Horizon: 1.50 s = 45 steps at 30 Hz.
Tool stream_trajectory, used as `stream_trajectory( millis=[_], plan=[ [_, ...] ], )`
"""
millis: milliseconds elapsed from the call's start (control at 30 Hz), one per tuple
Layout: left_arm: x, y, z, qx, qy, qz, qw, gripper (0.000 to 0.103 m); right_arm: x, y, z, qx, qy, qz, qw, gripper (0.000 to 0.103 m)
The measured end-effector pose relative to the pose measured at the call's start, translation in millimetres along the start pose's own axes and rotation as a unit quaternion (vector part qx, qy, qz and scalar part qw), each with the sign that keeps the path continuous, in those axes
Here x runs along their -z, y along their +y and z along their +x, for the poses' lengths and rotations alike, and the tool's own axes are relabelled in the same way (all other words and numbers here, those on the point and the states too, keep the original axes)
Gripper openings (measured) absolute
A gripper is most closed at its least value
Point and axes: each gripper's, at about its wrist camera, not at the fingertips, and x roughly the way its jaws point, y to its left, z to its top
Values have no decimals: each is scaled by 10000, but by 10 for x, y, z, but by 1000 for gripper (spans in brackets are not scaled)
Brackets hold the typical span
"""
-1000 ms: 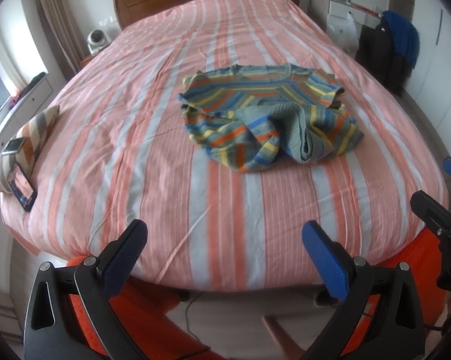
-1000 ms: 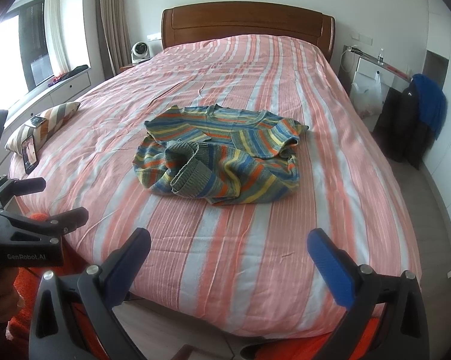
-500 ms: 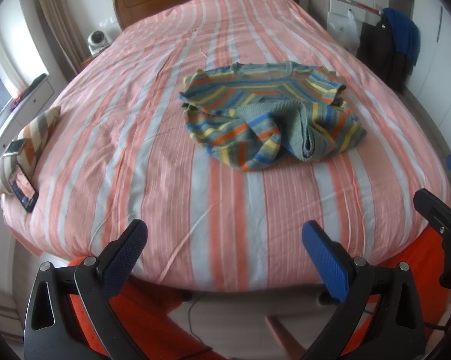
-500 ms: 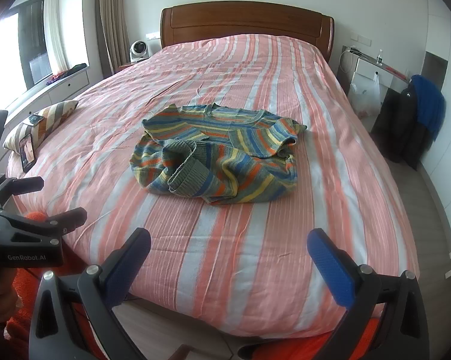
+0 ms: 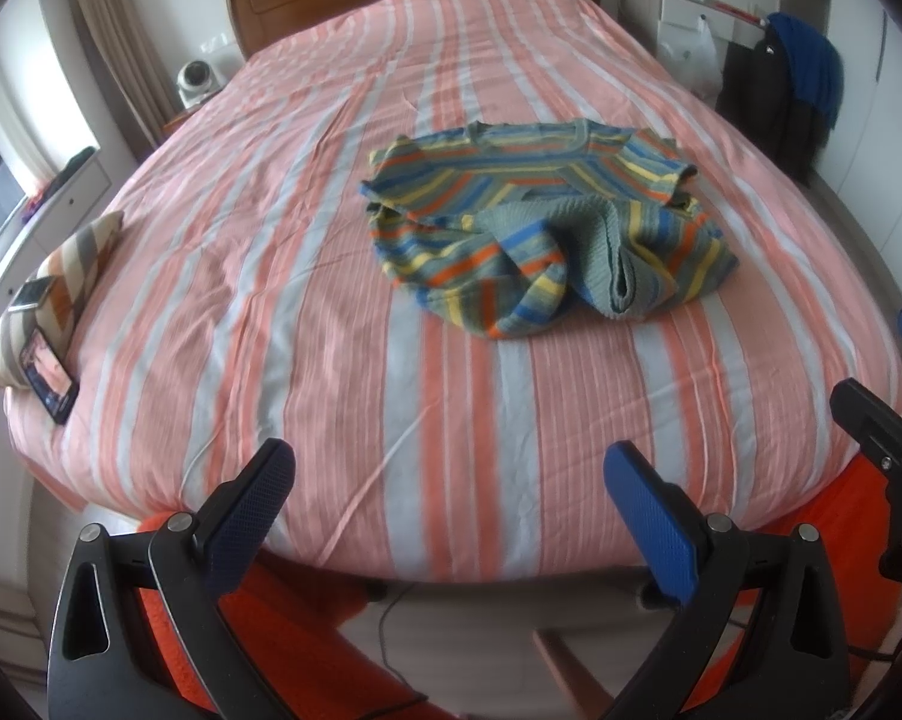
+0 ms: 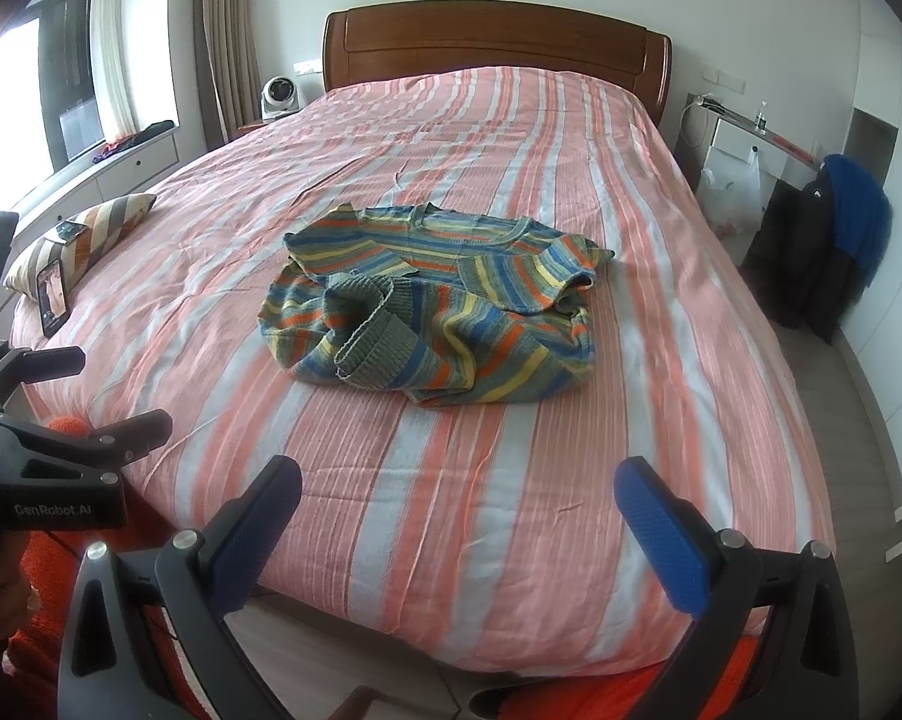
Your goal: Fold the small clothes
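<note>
Left wrist view, crumpled striped sweater on bed, sleeves buried, both grippers spread wide, empty.

A home bedroom: a wide bed under a pink, orange and grey striped cover fills the room, with a wooden headboard against the white wall; a striped pillow lies at its edge; a small white fan sits on a bedside stand beside long brown curtains; dark and blue clothing hangs near a white desk.
</note>
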Motion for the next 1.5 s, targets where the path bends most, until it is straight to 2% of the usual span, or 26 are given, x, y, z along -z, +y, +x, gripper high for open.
stream_trajectory(
  millis=[100,167,300,400,500,567,633,700,767,800,833,867,933,1000,1100,1167,1200,1233,1300,1333,1400,1500],
  plan=[
    [13,39,-5,-21,-23,35,10000,103,12,4,21,2,21,-23,10000,103],
    [16,85,-19,-47,-224,8,9997,103,6,18,29,-42,24,-62,10000,103],
    [26,474,10,380,-300,-544,9973,103,-5,-9,51,-791,-80,-126,9968,103],
    [58,724,82,575,-157,-935,9938,103,-55,-76,262,-1265,-26,-245,9917,103],
    [118,830,97,569,157,-1120,9920,103,-200,-33,637,-1219,290,-542,9906,102],
    [157,841,97,438,300,-1093,9926,103,-340,60,853,-1507,407,-715,9852,102],
    [193,810,91,287,495,-1036,9930,103,-493,198,1055,-1615,325,-944,9818,102],
    [222,807,112,307,595,-1102,9916,102,-661,394,1349,-1517,233,-1306,9795,102],
    [241,851,134,331,582,-1174,9908,102,-753,488,1620,-1450,310,-1416,9788,79],
    [257,889,137,300,533,-1196,9909,102,-790,527,1761,-1437,422,-1415,9786,40],
    [282,941,121,246,484,-1225,9910,102,-800,557,1849,-1505,525,-1394,9773,13],
    [295,983,120,215,419,-1259,9909,102,-796,567,1858,-1557,545,-1393,9764,8],
    [359,1093,110,136,300,-1347,9903,102,-695,650,1601,-1808,366,-1600,9697,7],
    [426,1199,155,63,222,-1464,9890,102,-413,833,1125,-2233,181,-2169,9501,7],
    [479,1268,317,140,264,-1598,9867,102,124,1019,670,-2553,214,-2720,9275,7],
    [478,1263,430,292,333,-1635,9856,102,545,1110,580,-2709,509,-2782,9201,20],
    [472,1251,481,404,350,-1647,9849,102,746,1165,608,-2693,719,-2852,9171,49],
    [456,1235,525,503,394,-1662,9840,102,939,1215,660,-2642,937,-2952,9134,60],
    [448,1199,592,699,425,-1611,9835,102,1163,1211,698,-2734,1164,-2913,9093,60],
    [453,1171,641,760,463,-1510,9845,102,1167,1157,701,-2765,1207,-2802,9113,60],
    [484,1047,784,749,627,-1192,9881,102,975,999,690,-2623,993,-2580,9246,60],
    [543,869,1046,491,931,-829,9910,100,367,665,812,-2158,550,-2315,9470,64]
  ],
)
